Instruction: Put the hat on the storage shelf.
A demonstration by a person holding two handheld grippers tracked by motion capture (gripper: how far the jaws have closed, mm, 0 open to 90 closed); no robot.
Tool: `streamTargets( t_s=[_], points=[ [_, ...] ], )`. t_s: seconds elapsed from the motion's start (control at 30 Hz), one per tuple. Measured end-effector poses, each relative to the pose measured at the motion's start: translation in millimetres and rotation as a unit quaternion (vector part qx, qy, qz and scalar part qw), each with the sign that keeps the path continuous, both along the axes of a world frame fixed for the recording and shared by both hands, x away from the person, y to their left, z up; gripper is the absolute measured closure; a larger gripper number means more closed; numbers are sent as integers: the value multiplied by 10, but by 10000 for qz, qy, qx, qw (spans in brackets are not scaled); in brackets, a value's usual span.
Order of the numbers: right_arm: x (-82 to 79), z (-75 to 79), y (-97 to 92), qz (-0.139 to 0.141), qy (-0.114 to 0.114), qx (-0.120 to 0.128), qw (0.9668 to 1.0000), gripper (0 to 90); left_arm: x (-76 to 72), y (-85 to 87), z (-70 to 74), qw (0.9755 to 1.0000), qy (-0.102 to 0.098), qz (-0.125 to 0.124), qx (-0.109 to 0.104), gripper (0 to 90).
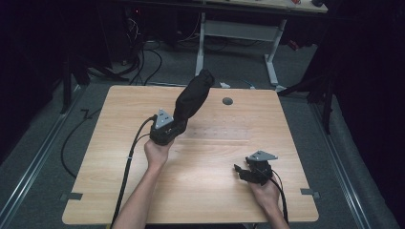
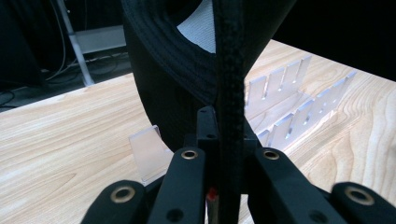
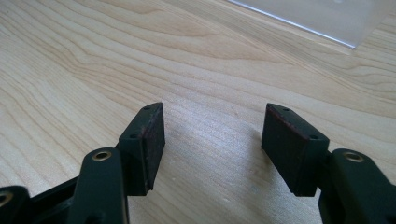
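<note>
Now my left gripper [image 1: 177, 125] pinches the black sock [image 1: 193, 95] by its cuff, lifted above the table [image 1: 114, 191]; my right gripper [image 1: 244, 171] rests agape, empty. I'd lower it slowly into the clear rack [image 2: 289, 112], avoiding snags.

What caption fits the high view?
Left tongs lift a black sock above the table; right tongs wait open.
</note>
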State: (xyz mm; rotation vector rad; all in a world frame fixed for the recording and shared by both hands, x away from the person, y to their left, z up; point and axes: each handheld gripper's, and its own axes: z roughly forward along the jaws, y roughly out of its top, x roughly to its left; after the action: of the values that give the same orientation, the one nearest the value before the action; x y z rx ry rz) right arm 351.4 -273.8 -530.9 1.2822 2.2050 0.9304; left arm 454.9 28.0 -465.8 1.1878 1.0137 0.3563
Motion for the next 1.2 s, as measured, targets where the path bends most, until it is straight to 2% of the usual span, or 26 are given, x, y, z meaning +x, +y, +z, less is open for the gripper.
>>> streamTargets(
  t_s=[0.2,0.33,0.53,0.67,0.73,0.87,1.0,1.2],
  points=[
    [0,0,0,1,2,1,10000,397,-15,15,-49,10000,12,45,-85,861],
    [0,0,0,0,-2,1,10000,397,-27,14,-73,10000,38,40,-47,859],
    [0,0,0,-3,-4,0,10000,397,-41,29,-138,9996,263,60,97,857],
    [0,0,0,-2,1,1,10000,397,-38,40,-200,9988,459,76,119,857],
    [0,0,0,-1,0,1,10000,397,-43,51,-208,9987,503,96,60,856],
    [0,0,0,-4,-1,1,10000,397,-47,59,-207,9983,574,89,97,851],
    [0,0,1,-4,1,3,10000,397,-56,66,-201,9978,654,90,102,760],
    [0,0,1,-5,3,8,10000,397,-96,72,-151,9983,547,135,176,558]
  ],
)
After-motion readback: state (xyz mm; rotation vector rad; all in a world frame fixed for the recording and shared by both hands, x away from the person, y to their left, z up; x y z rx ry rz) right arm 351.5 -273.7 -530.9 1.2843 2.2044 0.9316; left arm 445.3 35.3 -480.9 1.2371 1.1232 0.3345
